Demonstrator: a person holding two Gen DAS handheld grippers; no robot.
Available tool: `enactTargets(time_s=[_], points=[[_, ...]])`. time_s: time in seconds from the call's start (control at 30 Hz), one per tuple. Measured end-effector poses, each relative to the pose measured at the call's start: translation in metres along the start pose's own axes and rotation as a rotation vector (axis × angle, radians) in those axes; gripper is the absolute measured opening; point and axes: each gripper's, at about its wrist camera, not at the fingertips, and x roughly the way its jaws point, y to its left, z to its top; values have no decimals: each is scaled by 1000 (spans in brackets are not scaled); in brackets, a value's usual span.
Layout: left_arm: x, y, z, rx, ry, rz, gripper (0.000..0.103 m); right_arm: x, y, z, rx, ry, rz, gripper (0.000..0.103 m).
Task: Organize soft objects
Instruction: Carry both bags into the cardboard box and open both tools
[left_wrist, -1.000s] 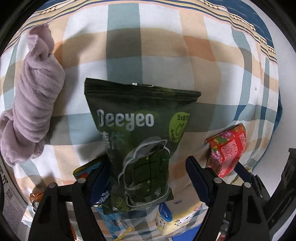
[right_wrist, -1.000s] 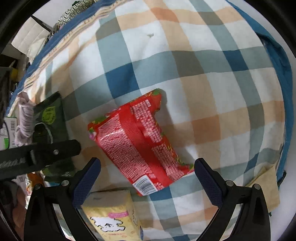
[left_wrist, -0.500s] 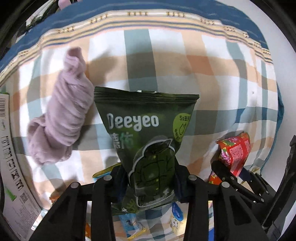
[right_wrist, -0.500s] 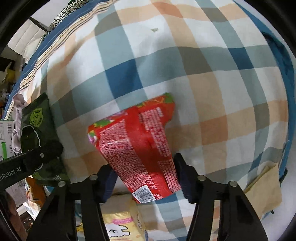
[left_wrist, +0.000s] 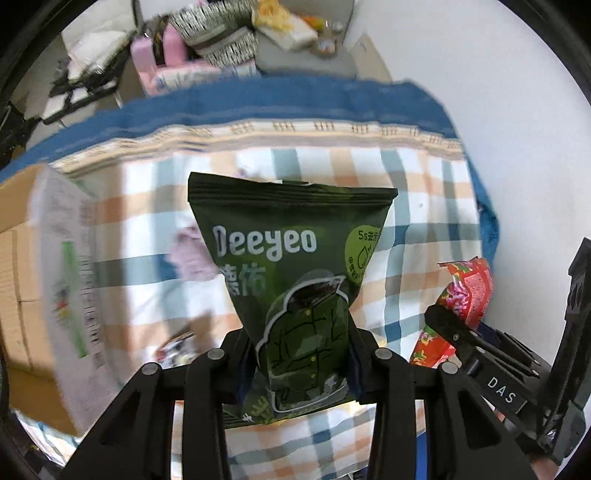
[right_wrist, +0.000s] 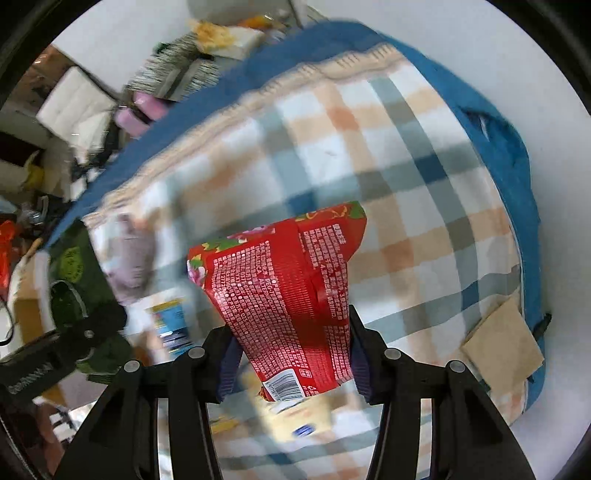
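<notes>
Left gripper (left_wrist: 301, 360) clenched on green Deeyeo pack (left_wrist: 291, 280), right gripper (right_wrist: 290, 343) on red pack (right_wrist: 288, 284), both lifted above the plaid blanket (right_wrist: 406, 155). Grips sit near bottom edges w/ slick film, so either could slip; background blurred, prob. motion.

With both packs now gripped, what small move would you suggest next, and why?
Probably carry both toward the cardboard box on the left. The left claw is shut on the green Deeyeo pack and the right claw on the red pack, both seemingly held above the plaid blanket, so no regrasp looks needed.
</notes>
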Motion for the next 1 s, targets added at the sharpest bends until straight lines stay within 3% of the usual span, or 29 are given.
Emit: enactTargets(time_s=[0.1, 0.17, 0.3, 0.5, 0.63, 0.77, 1.0], points=[[-52, 41, -15, -23, -58, -11, 36, -33, 31, -14, -55, -29, 50, 52], [-74, 56, -19, -41, -87, -5, 36, -47, 73, -22, -104, -40, 80, 52], [-124, 128, -38, -132, -120, -1, 36, -87, 161, -51, -201, -42, 161, 52], [-151, 218, -45, -246, -147, 21, 36, -110, 282, -92, -327, -24, 235, 52], [-152, 263, -44, -313, -131, 10, 36, -103, 350, -104, -355, 10, 250, 52], [-133, 312, -23, -360, -75, -16, 36, -87, 405, -108, -358, 30, 223, 52], [-80, 358, 19, -378, 45, -68, 36, -28, 457, -94, -312, 89, 161, 52]])
